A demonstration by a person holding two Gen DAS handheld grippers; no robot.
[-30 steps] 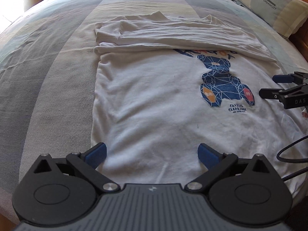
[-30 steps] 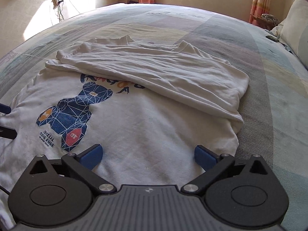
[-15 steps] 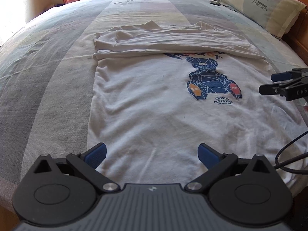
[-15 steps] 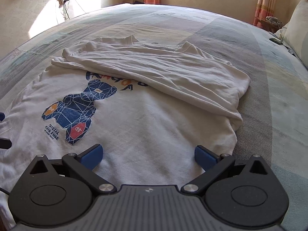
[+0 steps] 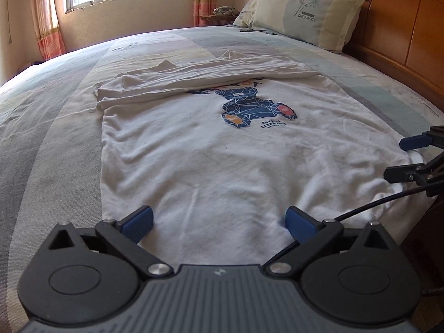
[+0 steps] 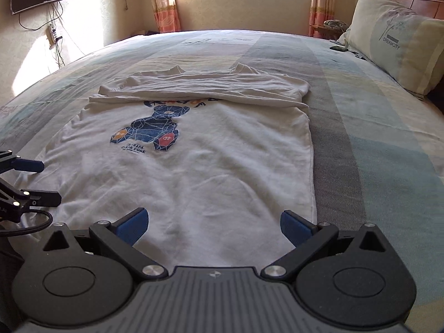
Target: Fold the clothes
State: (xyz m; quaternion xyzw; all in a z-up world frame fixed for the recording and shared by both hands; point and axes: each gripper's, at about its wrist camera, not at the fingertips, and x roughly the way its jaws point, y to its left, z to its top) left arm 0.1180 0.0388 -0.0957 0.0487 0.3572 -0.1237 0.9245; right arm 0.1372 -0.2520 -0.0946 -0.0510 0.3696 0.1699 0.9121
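Note:
A white T-shirt (image 5: 211, 161) with a blue geometric bear print (image 5: 255, 108) lies flat on the bed, its far end folded over toward me and covering the top of the print. My left gripper (image 5: 219, 223) hovers open over the shirt's near hem, left part. My right gripper (image 6: 215, 222) is open over the hem near the shirt's right edge. The shirt (image 6: 194, 166) fills the middle of the right wrist view. Each gripper shows in the other's view: the right gripper (image 5: 410, 158) at the right edge, the left gripper (image 6: 36, 180) at the left edge. Nothing is held.
The striped bedsheet (image 5: 55, 144) spreads wide around the shirt. A pillow (image 5: 308, 14) leans on the wooden headboard (image 5: 402, 41) at the right. A small dark object (image 6: 338, 48) lies near the pillow. A black cable (image 5: 371, 205) trails by the bed's near edge.
Both grippers have drawn back toward the shirt's near hem and tilted up, so the window and headboard have come into view. Both stay open.

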